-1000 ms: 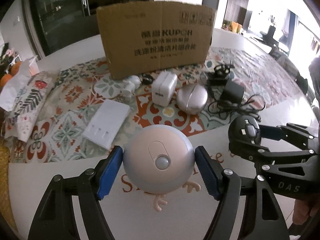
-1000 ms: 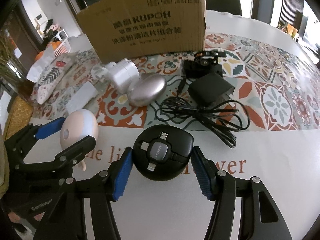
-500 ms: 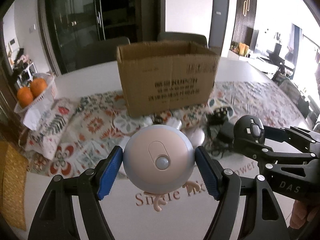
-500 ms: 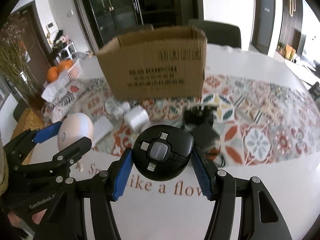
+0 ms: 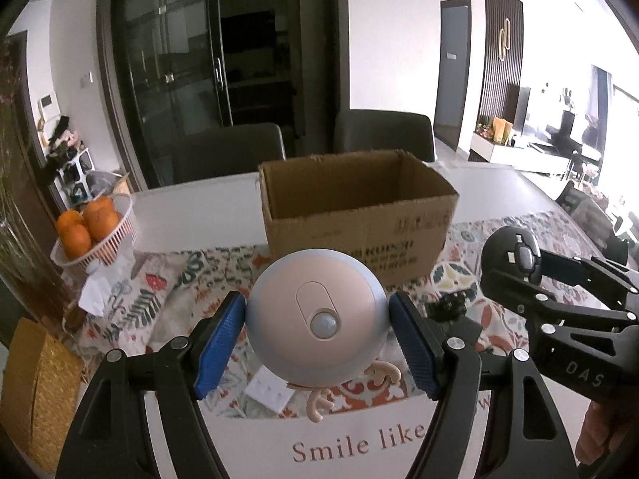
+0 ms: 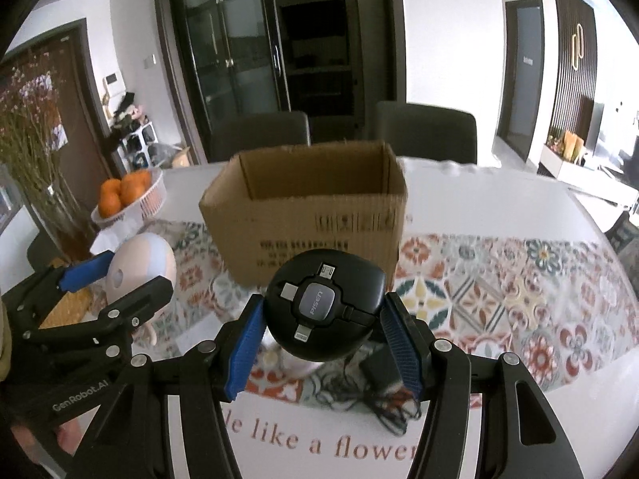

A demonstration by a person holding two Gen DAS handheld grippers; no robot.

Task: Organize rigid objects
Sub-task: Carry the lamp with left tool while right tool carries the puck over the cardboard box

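Left hand-held gripper: clamped on round lamp, held w/ no support under it
Right hand-held gripper: clamped on black cable hub
Box: open, on desk behind both

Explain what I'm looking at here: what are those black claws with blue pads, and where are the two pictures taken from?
No robot: a person holds two hand grippers, each with a fisheye camera looking along its fingers. The left gripper is shut on a round night light; the right gripper is shut on a black cable reel. Each view also catches the other gripper at its side. Ahead, an open cardboard box stands on a patterned cloth over the table, with a basket of oranges to the left. A black charger with its cord lies on the cloth.
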